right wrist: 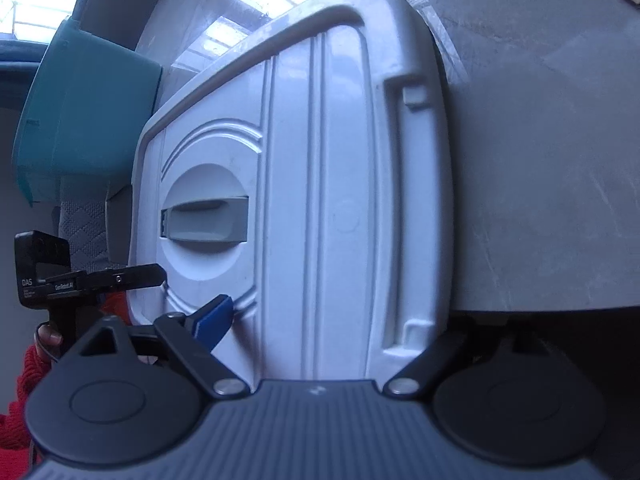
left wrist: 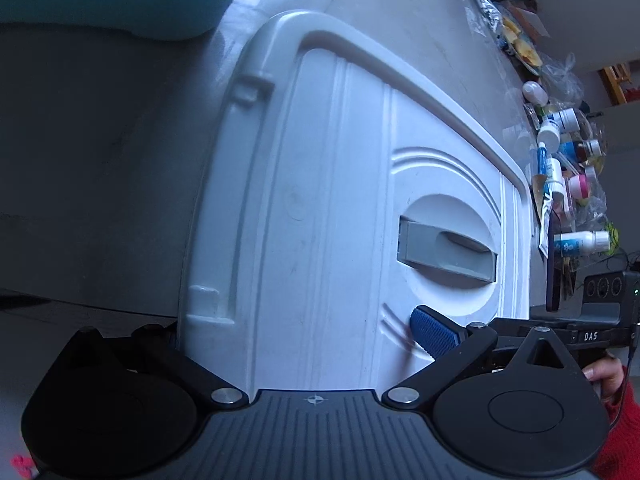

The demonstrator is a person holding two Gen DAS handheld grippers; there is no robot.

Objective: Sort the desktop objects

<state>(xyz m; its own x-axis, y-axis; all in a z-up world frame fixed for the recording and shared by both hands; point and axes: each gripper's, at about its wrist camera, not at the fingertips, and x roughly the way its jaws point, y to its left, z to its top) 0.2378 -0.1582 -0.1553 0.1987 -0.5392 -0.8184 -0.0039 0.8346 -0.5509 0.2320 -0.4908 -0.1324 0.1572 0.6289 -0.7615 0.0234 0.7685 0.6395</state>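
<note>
Both jaws stand wide, each straddling the white lid [left wrist: 320, 200] from opposite ends. The left gripper [left wrist: 304, 344] and right gripper [right wrist: 332, 340] have blue pads [left wrist: 434, 332] against it, near the counter [right wrist: 540, 160] edge.

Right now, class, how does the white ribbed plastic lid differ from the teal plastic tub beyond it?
The white ribbed plastic lid is flat; the teal plastic tub is deep-walled. The lid carries a grey recessed handle; the tub shows none. Both are moulded plastic with rounded corners.

The left gripper [left wrist: 316, 336] has one finger hidden behind the white lid [left wrist: 340, 200] (likewise the right gripper [right wrist: 328, 332]), and labels on the far bottles [left wrist: 560, 148] are too small to read.
</note>
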